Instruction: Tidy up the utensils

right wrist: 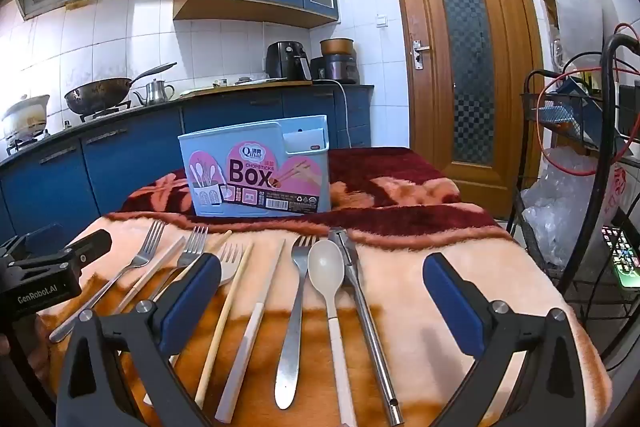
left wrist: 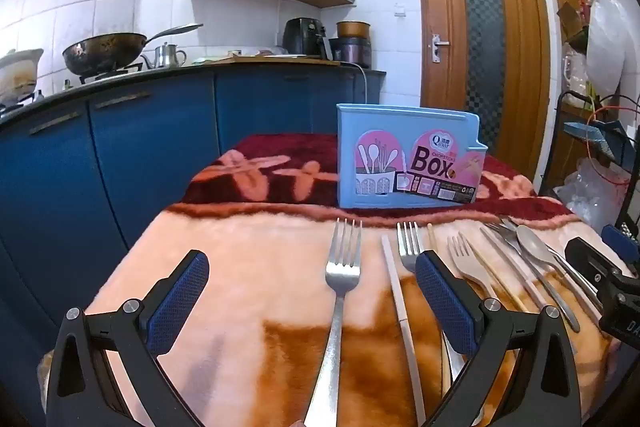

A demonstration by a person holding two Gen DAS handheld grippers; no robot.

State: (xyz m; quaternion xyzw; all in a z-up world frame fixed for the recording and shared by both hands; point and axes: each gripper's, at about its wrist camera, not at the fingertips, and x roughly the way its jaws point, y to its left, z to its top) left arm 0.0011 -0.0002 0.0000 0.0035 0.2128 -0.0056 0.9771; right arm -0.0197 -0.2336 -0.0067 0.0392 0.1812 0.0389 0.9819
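Utensils' (right wrist: 294, 311) handle ends cut off behind open hand-held gripper (right wrist: 322, 297) arms

Utensils (right wrist: 296, 307) flat before upright box (right wrist: 256, 175)

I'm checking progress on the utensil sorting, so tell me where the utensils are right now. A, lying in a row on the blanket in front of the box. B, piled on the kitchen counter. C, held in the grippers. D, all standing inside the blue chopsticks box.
A: the forks, white spoon and chopsticks lie side by side on the blanket in front of the blue chopsticks box, with both grippers open and empty.
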